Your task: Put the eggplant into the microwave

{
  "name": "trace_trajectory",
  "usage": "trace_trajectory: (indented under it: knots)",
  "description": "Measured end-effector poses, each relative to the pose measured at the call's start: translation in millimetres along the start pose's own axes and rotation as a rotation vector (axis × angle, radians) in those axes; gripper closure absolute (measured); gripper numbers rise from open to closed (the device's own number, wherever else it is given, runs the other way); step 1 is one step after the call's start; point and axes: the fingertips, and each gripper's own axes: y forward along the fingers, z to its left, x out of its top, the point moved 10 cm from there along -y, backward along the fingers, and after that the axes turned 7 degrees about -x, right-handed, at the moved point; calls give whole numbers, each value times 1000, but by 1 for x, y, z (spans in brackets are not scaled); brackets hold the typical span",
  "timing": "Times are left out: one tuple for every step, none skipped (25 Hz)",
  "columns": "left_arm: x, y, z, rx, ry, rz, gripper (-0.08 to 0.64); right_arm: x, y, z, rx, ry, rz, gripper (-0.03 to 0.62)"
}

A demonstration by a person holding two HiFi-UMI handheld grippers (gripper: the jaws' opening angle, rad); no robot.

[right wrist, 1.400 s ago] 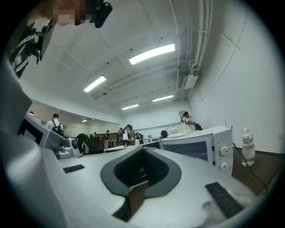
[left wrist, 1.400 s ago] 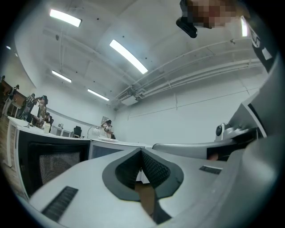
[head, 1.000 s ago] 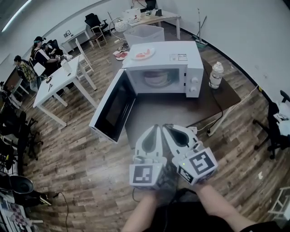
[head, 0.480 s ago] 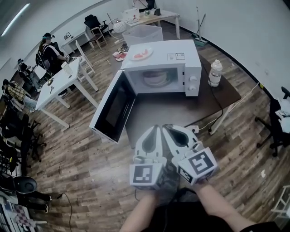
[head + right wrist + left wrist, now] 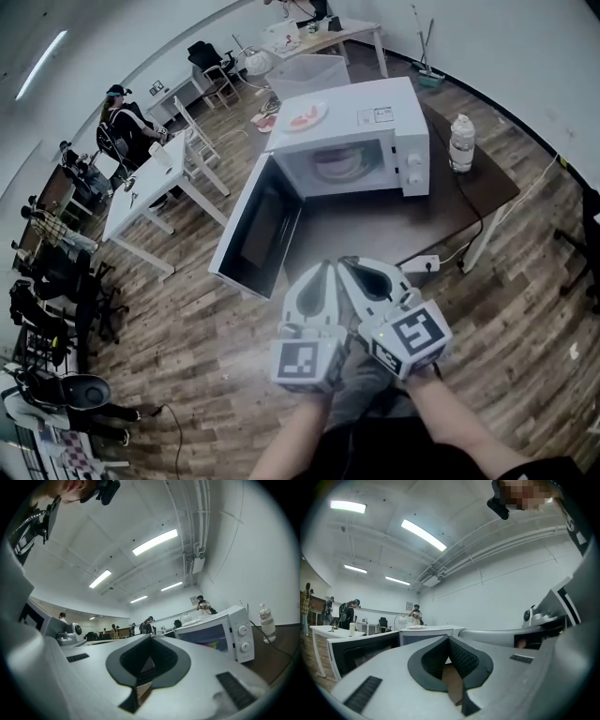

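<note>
The white microwave [image 5: 361,141] stands on a dark brown table [image 5: 375,234], and its door [image 5: 258,234] hangs wide open to the left. A pale dish [image 5: 333,164] lies in the cavity, and I cannot make out an eggplant anywhere. My left gripper [image 5: 323,268] and right gripper [image 5: 349,265] are side by side in front of me, short of the table's near edge, both shut and empty. In the left gripper view the gripper [image 5: 449,641] points level at the microwave [image 5: 424,632]. In the right gripper view the gripper [image 5: 150,640] has the microwave [image 5: 220,632] to its right.
A plate [image 5: 305,117] with red pieces rests on top of the microwave. A water bottle [image 5: 460,141] stands to its right, and a power strip [image 5: 419,264] lies at the table's near edge. A clear bin [image 5: 309,70] is behind. White tables [image 5: 155,187], chairs and people fill the left.
Both grippers stay together in the same spot, shut. The head view has shifted a little, so the microwave sits slightly higher and to the right. People at the left have moved.
</note>
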Motion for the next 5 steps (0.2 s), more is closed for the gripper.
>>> trace_trajectory:
  knots:
    - [0, -1, 1, 3, 5, 5, 563, -1, 1, 1, 4, 8, 0, 592]
    - [-1, -2, 2, 5, 9, 9, 563, -3, 1, 2, 8, 14, 1, 592]
    - [-2, -3, 3, 7, 13, 13, 563, -4, 2, 2, 11, 16, 4, 592]
    - [-2, -3, 3, 9, 17, 18, 563, -4, 2, 3, 13, 16, 7, 592]
    - [-3, -4, 4, 10, 22, 23, 563, -5, 2, 3, 16, 15, 10, 592]
